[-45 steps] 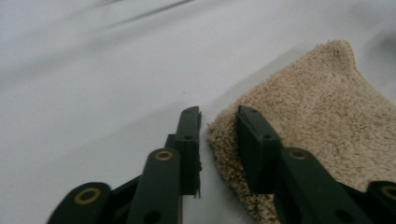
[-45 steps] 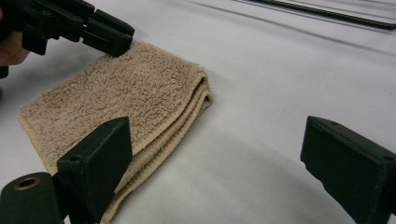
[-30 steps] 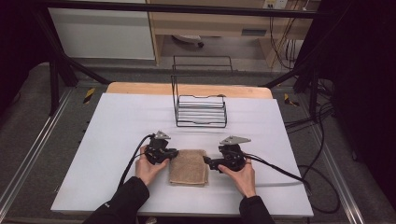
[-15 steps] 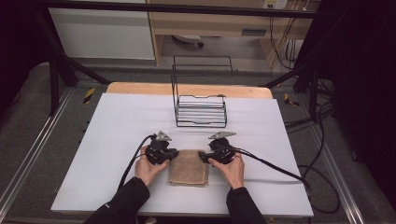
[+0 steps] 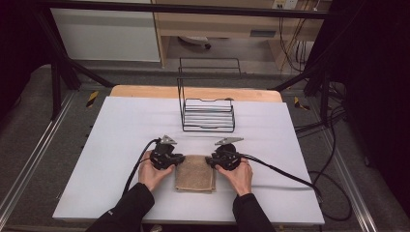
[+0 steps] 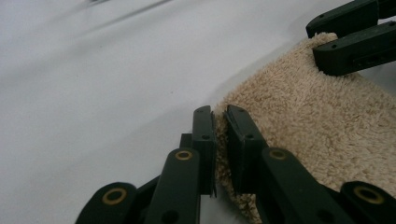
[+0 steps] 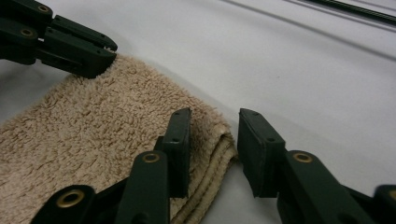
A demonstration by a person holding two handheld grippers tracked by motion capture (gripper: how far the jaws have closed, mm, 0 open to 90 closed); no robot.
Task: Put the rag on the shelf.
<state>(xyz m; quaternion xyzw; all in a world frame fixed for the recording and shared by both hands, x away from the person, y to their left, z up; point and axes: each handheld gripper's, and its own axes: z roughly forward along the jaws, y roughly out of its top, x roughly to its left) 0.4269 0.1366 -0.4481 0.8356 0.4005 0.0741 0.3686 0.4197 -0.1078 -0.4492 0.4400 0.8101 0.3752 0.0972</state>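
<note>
A folded beige terry towel (image 5: pixel 195 173) lies on the white table (image 5: pixel 121 121); the left gripper (image 6: pixel 219 135) pinches its corner, the right gripper (image 7: pixel 212 144) (jaws just closing) straddles the opposite corner, not yet pressing

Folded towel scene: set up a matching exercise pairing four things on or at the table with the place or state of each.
Things:
1. left gripper
2. right gripper
3. towel
4. wire rack

Place or state:
A. stands empty at the far side of the table
B. jaws pinched on the towel's edge
C. lies folded flat between the two hands
D. jaws astride a towel corner, a gap showing on one side; they have just been closing

Pairs: 1-B, 2-D, 3-C, 4-A
</note>
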